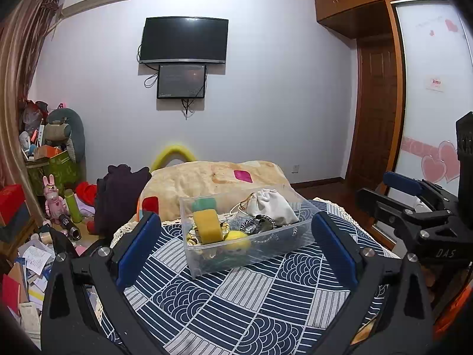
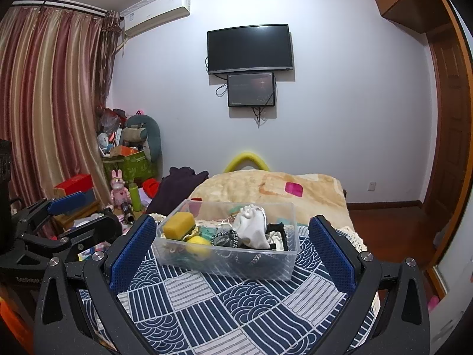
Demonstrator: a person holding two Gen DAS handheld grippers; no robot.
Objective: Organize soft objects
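Bedding first: your work surface is a bed, covered by a navy-and-white patterned cloth (image 1: 236, 304) with a beige blanket (image 1: 212, 177) bunched at its far end. On the far wall hangs a dark television (image 2: 250, 48) with a smaller screen (image 2: 251, 89) directly under it. Striped curtains (image 2: 44, 94) fill the left of the right wrist view, and a pile of clutter with a green box (image 2: 130, 165) sits in the corner beside them.

Centred on the patterned cloth stands a clear plastic bin (image 2: 230, 263), upright, holding all the soft objects. Inside it you have a white drawstring pouch (image 2: 251, 230) toward the right, a yellow sponge block (image 2: 179, 225) at the left, a round yellow toy (image 2: 198, 244) low at the front, and a dark beaded band (image 2: 226, 238) between the toy and the pouch. Smaller items beneath these are too tangled to tell apart.

Your left tool (image 1: 236, 242) hovers in front of the bin, blue pads spread wide, gripping nothing; the bin shows between them but is untouched. Your right tool (image 2: 232, 251) is posed the same way, pads wide apart and empty, short of the bin's near wall. Each tool appears at the edge of the other's view, side by side and apart.
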